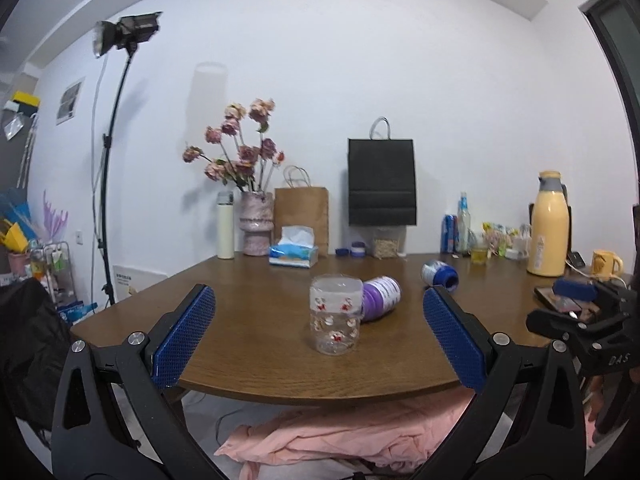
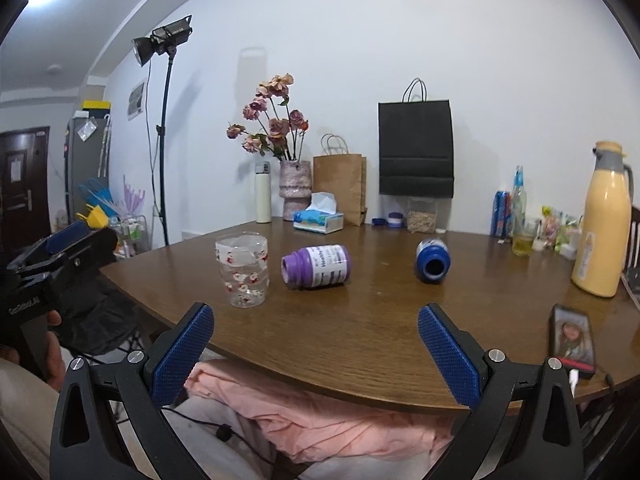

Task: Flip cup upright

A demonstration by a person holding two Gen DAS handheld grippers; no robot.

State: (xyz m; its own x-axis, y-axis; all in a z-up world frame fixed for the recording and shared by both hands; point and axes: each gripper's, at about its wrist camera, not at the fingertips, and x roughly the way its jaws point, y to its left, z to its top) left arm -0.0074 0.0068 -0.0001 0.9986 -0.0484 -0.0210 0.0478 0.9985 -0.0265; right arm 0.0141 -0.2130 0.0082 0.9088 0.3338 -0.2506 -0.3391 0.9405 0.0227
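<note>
The clear cup (image 1: 334, 315) stands on the desk (image 1: 256, 344) just beside the purple bottle (image 1: 382, 298), wider end up, apparently upright. Left hand-held gripper (image 1: 318, 334) and right hand-held gripper (image 2: 316, 348) both gape wide, empty. A careless approach could topple the cup into the purple bottle.

- Bare wood was seen along the table's (image 2: 360, 344) front edge, between that edge and the cup (image 2: 242, 271).
- The cup's right side was crowded by the purple bottle (image 2: 316, 267) lying just beside it.
- The right edge was blocked by a phone (image 2: 572, 338) and a yellow flask (image 2: 603, 224).
</note>
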